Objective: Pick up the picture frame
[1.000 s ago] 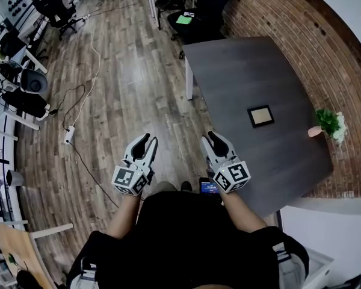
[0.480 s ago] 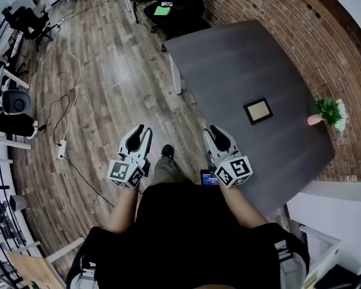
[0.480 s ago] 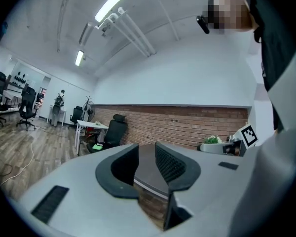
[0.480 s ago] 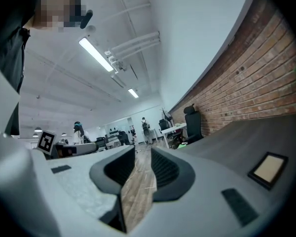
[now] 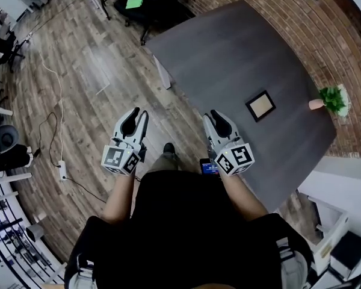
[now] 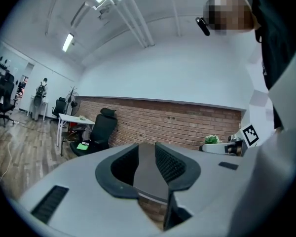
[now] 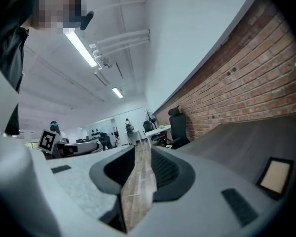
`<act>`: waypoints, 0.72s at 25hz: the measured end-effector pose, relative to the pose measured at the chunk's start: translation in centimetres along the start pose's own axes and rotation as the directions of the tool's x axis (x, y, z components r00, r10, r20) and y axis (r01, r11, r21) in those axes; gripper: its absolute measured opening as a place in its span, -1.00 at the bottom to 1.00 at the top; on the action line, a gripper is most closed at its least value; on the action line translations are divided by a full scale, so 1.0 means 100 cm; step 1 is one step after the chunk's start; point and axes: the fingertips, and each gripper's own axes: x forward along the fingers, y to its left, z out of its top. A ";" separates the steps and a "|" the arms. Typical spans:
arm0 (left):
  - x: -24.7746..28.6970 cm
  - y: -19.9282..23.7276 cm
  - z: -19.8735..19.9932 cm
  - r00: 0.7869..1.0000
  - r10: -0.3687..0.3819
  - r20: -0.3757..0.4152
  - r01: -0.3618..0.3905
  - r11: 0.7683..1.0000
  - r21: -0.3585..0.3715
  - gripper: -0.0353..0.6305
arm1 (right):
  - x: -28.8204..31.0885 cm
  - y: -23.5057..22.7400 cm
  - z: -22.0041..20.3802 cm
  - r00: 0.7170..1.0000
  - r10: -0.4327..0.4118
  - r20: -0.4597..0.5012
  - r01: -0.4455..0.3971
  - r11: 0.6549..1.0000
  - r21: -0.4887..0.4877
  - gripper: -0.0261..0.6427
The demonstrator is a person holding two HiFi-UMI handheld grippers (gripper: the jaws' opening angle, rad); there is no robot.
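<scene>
The picture frame (image 5: 260,105), black-edged with a tan middle, lies flat on the dark grey table (image 5: 228,47). It also shows low at the right in the right gripper view, picture frame (image 7: 276,176). My right gripper (image 5: 215,123) hovers at the table's near edge, well short of the frame, open by a narrow gap with nothing between its fingers. My left gripper (image 5: 136,120) hangs over the wooden floor left of the table, also slightly open and empty. In the gripper views, left gripper (image 6: 147,149) faces the brick wall and right gripper (image 7: 143,152) looks along the table's edge.
A small green plant (image 5: 332,99) in a pink pot stands on the table's far right corner by the brick wall (image 5: 325,29). A black office chair (image 5: 138,5) sits beyond the table's far end. Cables and a power strip (image 5: 61,170) lie on the floor at left.
The person has stepped closer to the table, so it and the frame now sit nearer the right gripper. Both grippers keep their pose in front of the body.
</scene>
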 end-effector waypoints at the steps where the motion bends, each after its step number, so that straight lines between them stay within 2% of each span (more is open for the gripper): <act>1: 0.012 0.009 0.001 1.000 -0.020 -0.005 0.020 1.000 -0.003 -0.60 | 0.006 -0.006 0.003 1.000 -0.025 0.006 0.025 1.000 -0.001 -0.61; 5: 0.064 0.034 0.008 0.992 -0.123 -0.009 0.122 0.991 -0.058 -0.60 | 0.024 -0.034 0.010 0.989 -0.143 0.023 0.143 0.990 0.010 -0.61; 9: 0.115 0.040 0.011 0.967 -0.253 -0.031 0.250 0.966 -0.067 -0.60 | 0.029 -0.055 0.020 0.963 -0.264 0.050 0.263 0.965 0.016 -0.61; 15: 0.189 0.013 -0.004 0.899 -0.433 -0.069 0.427 0.900 -0.087 -0.60 | 0.007 -0.093 0.033 0.894 -0.436 0.105 0.439 0.899 0.003 -0.61; 18: 0.220 -0.017 -0.022 0.850 -0.517 -0.100 0.507 0.855 -0.110 -0.60 | -0.011 -0.109 0.033 0.854 -0.508 0.117 0.511 0.860 0.005 -0.61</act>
